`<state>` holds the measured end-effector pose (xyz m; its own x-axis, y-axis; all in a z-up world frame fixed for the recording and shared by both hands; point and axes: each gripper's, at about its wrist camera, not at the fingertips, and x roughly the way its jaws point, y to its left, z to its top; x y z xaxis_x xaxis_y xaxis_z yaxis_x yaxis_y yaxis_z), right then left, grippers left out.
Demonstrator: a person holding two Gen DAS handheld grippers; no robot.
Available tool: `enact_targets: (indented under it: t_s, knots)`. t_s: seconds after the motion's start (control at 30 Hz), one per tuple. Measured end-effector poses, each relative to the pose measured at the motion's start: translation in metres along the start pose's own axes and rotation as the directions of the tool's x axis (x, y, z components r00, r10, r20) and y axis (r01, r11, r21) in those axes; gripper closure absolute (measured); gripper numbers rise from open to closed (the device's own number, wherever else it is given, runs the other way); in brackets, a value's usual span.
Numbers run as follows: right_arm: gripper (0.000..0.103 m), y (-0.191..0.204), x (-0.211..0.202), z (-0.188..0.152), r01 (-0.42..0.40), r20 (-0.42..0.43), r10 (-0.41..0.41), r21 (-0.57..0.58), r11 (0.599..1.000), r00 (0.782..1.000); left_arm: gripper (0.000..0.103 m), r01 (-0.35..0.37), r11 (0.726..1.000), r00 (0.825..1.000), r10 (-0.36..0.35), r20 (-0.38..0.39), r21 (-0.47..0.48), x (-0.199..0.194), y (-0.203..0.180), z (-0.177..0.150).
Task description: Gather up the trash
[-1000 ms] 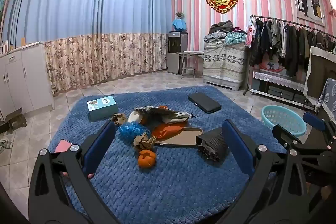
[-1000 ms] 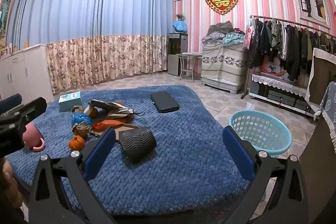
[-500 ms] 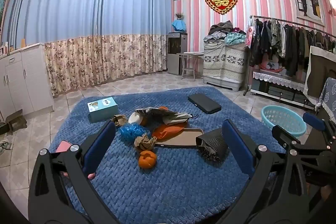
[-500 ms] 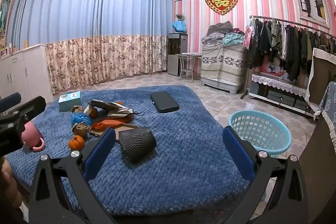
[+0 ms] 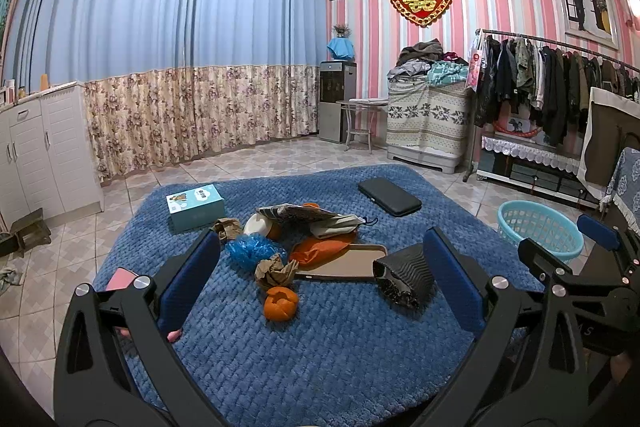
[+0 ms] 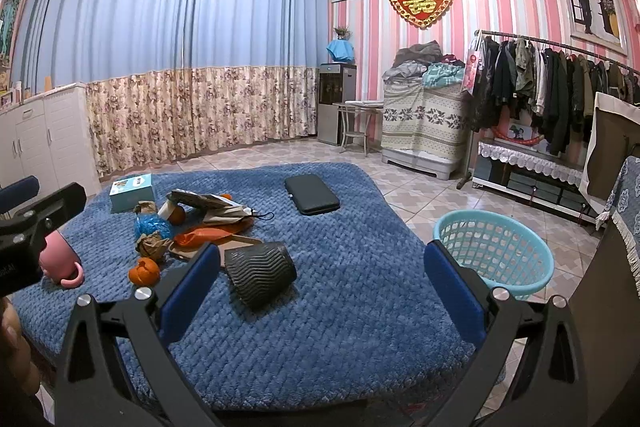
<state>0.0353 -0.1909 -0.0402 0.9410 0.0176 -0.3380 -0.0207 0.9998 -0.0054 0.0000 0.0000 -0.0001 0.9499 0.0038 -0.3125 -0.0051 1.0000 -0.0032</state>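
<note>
A heap of trash lies on the blue quilted surface (image 5: 320,347): orange peel (image 5: 280,303), crumpled brown paper (image 5: 274,269), a blue plastic wad (image 5: 254,250), an orange bag (image 5: 318,249) and folded papers (image 5: 308,215). The peel (image 6: 144,271) and blue wad (image 6: 152,225) show in the right wrist view too. A turquoise basket (image 6: 494,253) stands on the floor at right, also in the left wrist view (image 5: 538,229). My left gripper (image 5: 316,283) is open and empty, held above the surface short of the heap. My right gripper (image 6: 318,283) is open and empty.
A black ribbed cup (image 6: 260,277) lies on its side near the heap. A pink mug (image 6: 60,263), a teal box (image 5: 195,207), a flat tan tray (image 5: 344,263) and a black case (image 6: 312,194) sit on the surface. Clothes rack (image 5: 560,87) and cabinets stand around.
Almost nothing differs. The left wrist view has shifted very slightly; both grippers stay open and empty.
</note>
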Motion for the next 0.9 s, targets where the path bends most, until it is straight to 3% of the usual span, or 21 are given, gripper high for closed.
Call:
enact_targets:
  t_s: [0.9]
  knots:
    - [0.004,-0.0009,0.0000,-0.0002,0.002,0.002,-0.002,-0.001,1.000,1.000,0.005,-0.001,1.000,1.000,0.001,0.000,-0.001,0.0021,0.0022,0.0011]
